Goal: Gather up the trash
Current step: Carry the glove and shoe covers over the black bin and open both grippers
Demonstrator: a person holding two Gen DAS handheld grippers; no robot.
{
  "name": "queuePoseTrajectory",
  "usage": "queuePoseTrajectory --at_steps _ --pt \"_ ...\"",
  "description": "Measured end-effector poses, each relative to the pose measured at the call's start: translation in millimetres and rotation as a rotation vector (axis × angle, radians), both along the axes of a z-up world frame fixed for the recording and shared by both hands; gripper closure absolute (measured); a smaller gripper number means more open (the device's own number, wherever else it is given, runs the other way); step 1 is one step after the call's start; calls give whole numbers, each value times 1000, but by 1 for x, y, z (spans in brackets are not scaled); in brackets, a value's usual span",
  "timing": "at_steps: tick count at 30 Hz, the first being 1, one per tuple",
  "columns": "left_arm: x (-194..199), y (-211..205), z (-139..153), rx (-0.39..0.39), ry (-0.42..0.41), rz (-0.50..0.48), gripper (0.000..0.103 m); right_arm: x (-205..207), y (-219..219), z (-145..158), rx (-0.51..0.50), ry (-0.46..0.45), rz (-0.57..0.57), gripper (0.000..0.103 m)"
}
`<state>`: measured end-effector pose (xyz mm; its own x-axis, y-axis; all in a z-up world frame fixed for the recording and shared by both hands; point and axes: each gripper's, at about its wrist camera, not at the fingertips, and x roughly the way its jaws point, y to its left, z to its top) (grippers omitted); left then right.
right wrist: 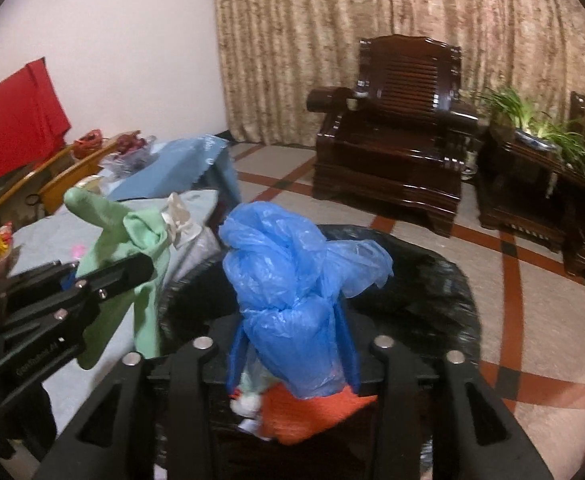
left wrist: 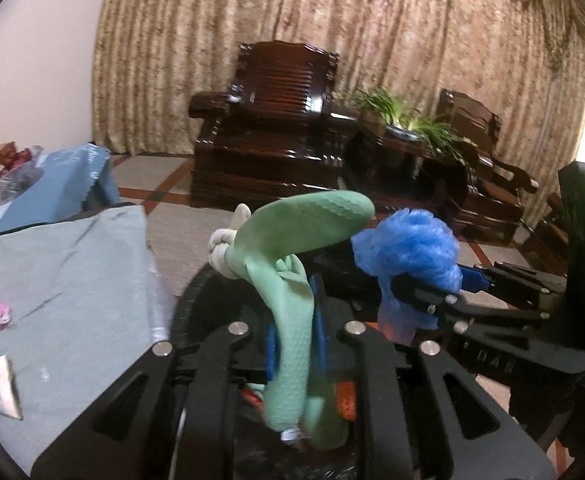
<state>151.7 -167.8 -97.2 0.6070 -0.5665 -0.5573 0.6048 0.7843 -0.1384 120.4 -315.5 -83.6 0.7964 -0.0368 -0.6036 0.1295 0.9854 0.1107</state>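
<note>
Now the left gripper [left wrist: 295, 344] clamps a green rubber glove [left wrist: 292, 280], which rises toward twelve o'clock. At its three o'clock, the right gripper [right wrist: 292, 344] has a crumpled blue plastic bag [right wrist: 292, 276] between its fingers; whether the pads press it is unclear, perhaps loosely. Both hang over a black-lined bin [right wrist: 432, 292] holding orange trash [right wrist: 312, 412].

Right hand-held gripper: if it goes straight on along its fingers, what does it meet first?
Probably the trash already in the black-lined bin: the orange piece lies just beyond the right hand-held gripper, under the blue plastic bag between its fingers. Depth is unclear.
</note>
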Motion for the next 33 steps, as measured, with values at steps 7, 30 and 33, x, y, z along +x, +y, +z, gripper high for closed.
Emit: queuePoseTrajectory --at_steps 7,30,33 --pt "-4 5 -1 -13 -18 3 30 -18 -14 -2 -24 -30 -68 6" --pt "-21 202 16 177 -119 491 12 22 114 7 23 -57 207 6" --pt "-17 229 12 202 -113 558 12 30 136 5 14 -56 252 6"
